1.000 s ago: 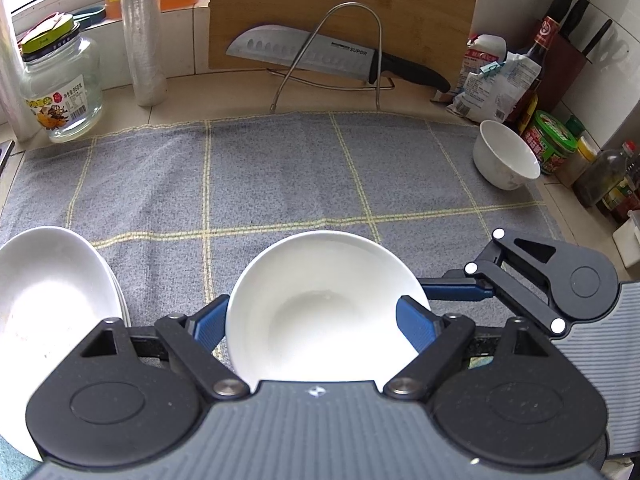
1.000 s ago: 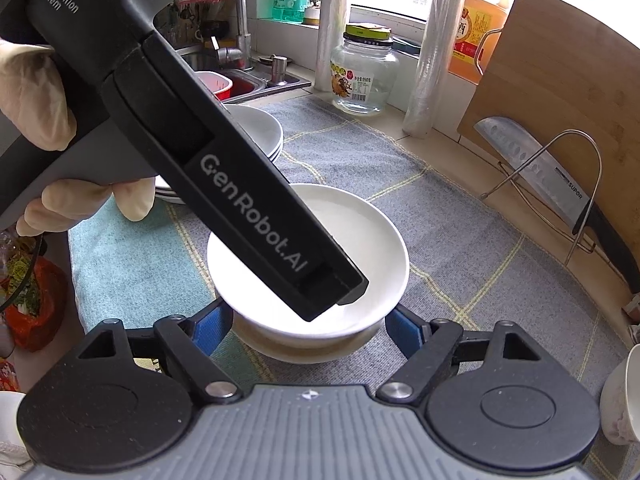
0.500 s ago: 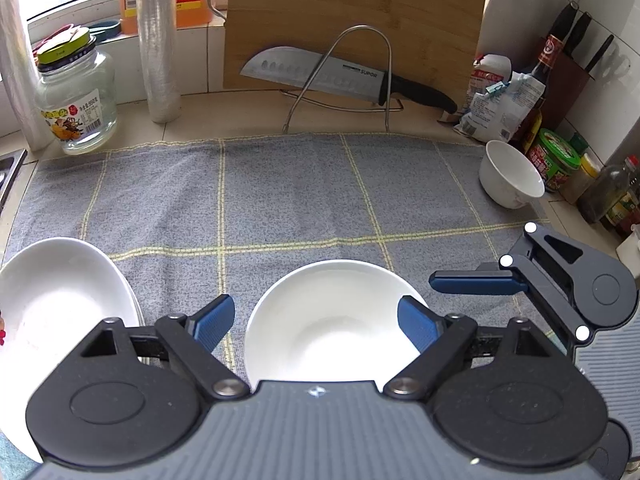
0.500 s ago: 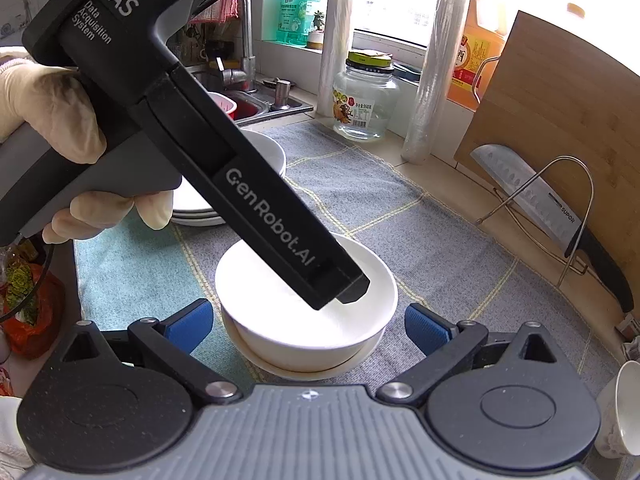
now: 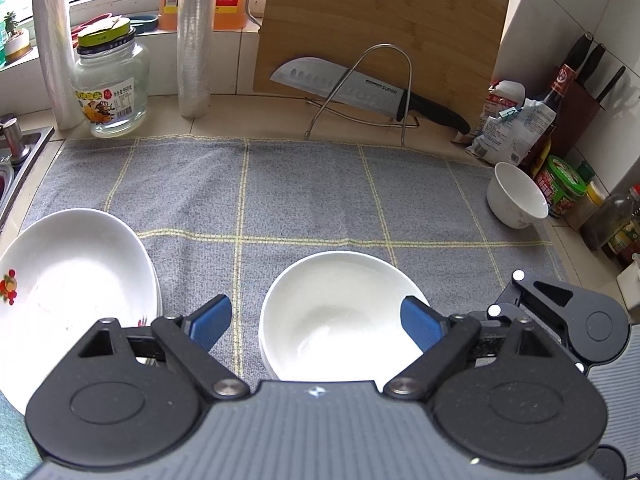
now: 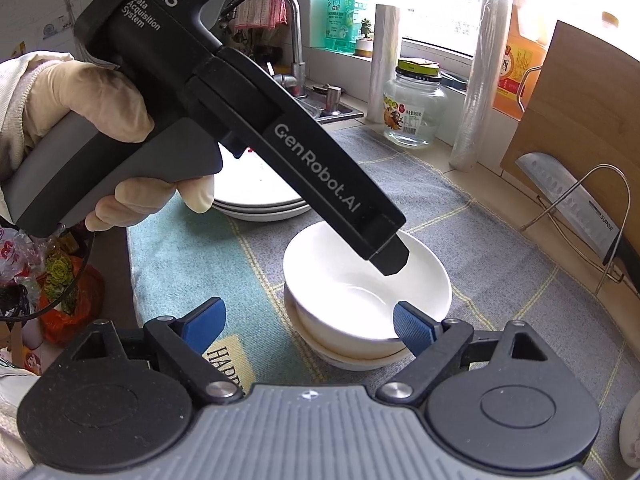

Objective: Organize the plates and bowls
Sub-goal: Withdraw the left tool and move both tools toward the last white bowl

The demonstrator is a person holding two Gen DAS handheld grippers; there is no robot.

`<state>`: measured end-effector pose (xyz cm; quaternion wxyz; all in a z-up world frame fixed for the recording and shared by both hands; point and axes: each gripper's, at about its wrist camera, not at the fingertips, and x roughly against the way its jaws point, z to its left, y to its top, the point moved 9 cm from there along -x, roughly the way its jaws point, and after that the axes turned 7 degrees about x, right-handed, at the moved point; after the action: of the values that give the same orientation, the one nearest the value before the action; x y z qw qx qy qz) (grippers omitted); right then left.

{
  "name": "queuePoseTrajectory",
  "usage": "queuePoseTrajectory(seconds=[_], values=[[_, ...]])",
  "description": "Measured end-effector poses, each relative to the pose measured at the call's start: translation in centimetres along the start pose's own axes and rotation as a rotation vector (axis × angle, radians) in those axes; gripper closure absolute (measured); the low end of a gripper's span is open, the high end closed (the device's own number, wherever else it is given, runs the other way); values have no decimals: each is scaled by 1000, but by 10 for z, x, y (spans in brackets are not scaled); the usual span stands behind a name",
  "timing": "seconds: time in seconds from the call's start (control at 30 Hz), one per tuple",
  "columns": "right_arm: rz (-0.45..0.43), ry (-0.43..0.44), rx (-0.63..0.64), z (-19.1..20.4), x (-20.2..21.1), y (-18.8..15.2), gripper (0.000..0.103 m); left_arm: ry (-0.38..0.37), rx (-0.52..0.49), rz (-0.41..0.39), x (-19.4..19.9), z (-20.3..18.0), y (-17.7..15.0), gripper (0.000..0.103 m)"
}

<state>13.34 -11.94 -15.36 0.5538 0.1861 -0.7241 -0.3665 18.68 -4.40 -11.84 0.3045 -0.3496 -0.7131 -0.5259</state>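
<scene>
Jaws of the left gripper (image 5: pixel 316 322) have just been opening and stand apart, the stacked bowls (image 5: pixel 340 316) between them untouched. The right gripper (image 6: pixel 308 324) has its jaws apart too, just narrowing, one pad at the bowl's rim without visibly pressing on it. That bowl sits nested on another near the front edge of the bench cloth (image 5: pixel 304 188). A stack of plates (image 5: pixel 72 280) lies toward the front left corner. One small bowl (image 5: pixel 516 196) waits alone at the right edge, probably next to be stacked.
</scene>
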Motion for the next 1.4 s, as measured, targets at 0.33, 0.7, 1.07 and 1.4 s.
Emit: queuePoseTrajectory(seconds=[0.33, 0.7, 1.07, 1.4], values=[[-3, -51, -17, -7, 10, -6, 9, 13, -5, -49, 9, -7, 0, 12], [77, -338, -265, -88, 49, -63, 0, -64, -142, -181, 11, -59, 23, 3], [232, -594, -523, -161, 107, -174, 0, -158, -244, -177, -22, -129, 22, 2], [213, -532, -480, -223, 126, -227, 0, -81, -213, -113, -80, -196, -5, 1]])
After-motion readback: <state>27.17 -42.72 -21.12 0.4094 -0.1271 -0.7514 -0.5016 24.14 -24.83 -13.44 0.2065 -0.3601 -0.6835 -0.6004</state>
